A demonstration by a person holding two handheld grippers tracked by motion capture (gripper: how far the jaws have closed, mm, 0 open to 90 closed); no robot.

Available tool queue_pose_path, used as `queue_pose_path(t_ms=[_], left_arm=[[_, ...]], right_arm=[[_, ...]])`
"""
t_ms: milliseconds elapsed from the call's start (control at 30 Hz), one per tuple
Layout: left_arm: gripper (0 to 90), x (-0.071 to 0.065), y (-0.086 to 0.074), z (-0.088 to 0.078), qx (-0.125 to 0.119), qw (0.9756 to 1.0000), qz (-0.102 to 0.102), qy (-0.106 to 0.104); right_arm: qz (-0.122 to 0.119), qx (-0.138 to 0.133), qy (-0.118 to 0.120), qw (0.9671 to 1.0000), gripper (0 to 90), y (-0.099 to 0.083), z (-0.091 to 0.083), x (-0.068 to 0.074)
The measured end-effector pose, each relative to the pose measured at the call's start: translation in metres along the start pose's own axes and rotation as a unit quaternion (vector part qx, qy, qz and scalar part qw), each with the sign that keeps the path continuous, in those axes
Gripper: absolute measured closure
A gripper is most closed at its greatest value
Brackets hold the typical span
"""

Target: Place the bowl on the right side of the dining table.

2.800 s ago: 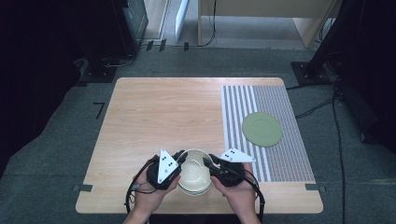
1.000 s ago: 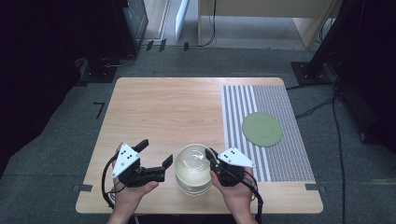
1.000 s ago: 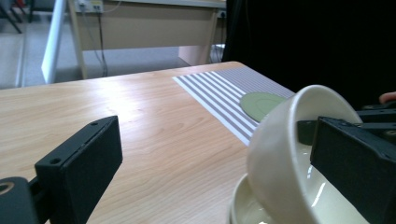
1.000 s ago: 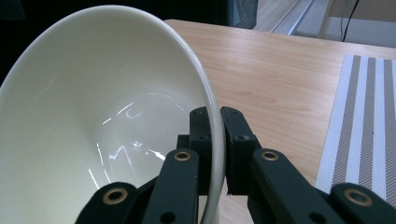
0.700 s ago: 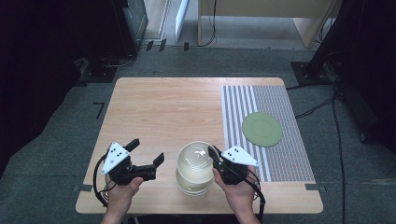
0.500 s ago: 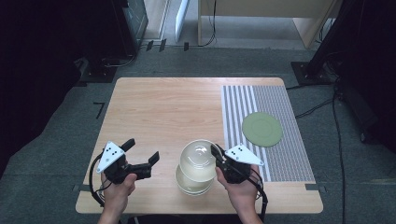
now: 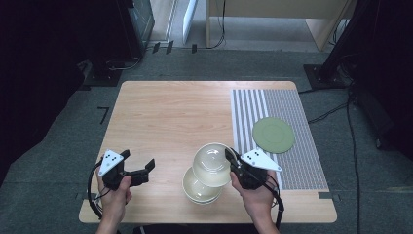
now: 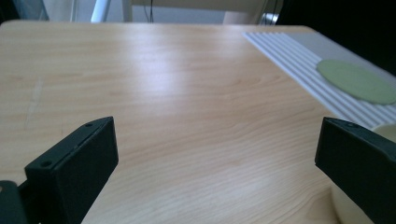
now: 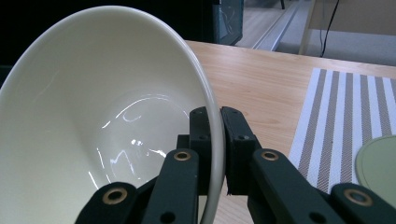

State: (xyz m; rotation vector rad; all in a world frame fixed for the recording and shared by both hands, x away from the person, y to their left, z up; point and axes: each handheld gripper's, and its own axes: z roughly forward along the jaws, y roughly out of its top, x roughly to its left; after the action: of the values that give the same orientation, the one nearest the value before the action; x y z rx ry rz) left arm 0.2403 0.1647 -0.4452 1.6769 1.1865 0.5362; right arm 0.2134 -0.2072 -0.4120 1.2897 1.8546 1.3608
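The right gripper (image 7: 233, 162) pinches the rim of a glossy cream ceramic bowl (image 7: 211, 164) above a second bowl (image 7: 197, 190) on the wooden tabletop (image 7: 185, 117) (probably slippery, breakable), while the left gripper (image 7: 141, 167) is open and empty.

Left spread wide, right clamped tight.
The left gripper (image 7: 139, 168) hovered with jaws apart; the right gripper (image 7: 229, 157) pinched a bowl (image 7: 211, 164) rim, raised.
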Motion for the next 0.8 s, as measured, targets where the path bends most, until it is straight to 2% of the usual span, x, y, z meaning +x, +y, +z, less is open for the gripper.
queue_pose_path(t_ms=[200,400,667,800], left_arm=[[0.0,0.018,-0.016,0.011,0.035,0.9989,-0.020,0.023],[0.0,0.038,-0.033,0.021,0.071,0.9958,-0.031,0.049],[0.0,0.051,-0.049,0.031,0.110,0.9895,-0.023,0.091],[0.0,0.050,-0.051,0.034,0.123,0.9877,-0.011,0.096]], right_arm=[[0.012,0.001,-0.007,0.9999,84.3,-0.001,0.000,-0.009],[0.017,0.002,-0.013,0.9998,84.3,-0.001,0.000,-0.017],[0.025,0.001,-0.024,0.9994,84.3,-0.002,-0.001,-0.028],[0.029,0.001,-0.031,0.9991,84.4,-0.002,-0.002,-0.033]])
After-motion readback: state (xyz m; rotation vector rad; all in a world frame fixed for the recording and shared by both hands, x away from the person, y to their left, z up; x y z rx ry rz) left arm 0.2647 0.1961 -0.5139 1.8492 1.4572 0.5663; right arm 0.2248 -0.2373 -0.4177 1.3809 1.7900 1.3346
